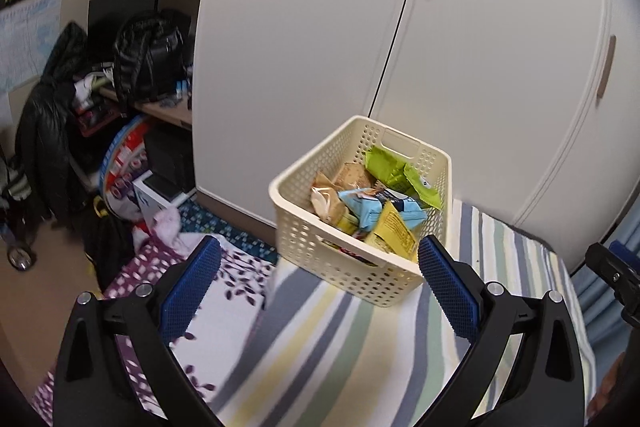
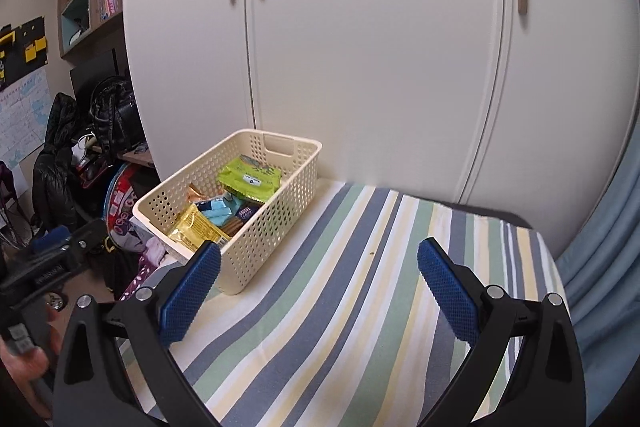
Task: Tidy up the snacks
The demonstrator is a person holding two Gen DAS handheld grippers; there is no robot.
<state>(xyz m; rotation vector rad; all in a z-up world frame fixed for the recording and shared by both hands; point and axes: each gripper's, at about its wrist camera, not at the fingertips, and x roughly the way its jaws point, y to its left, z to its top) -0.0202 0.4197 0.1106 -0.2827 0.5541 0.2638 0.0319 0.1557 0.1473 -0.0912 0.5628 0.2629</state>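
Snacks (image 1: 370,205) sit loose in the cream basket (image 1: 304,239) at the striped bed's (image 2: 360,307) left edge; your left gripper (image 1: 320,259) and right gripper (image 2: 319,259) both gape empty, so steady the basket before reaching in.

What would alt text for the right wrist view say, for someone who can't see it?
A cream perforated basket of snack packets, including a green packet, sits on a striped cloth before white wardrobe doors. The open right gripper frames the view, holding nothing.
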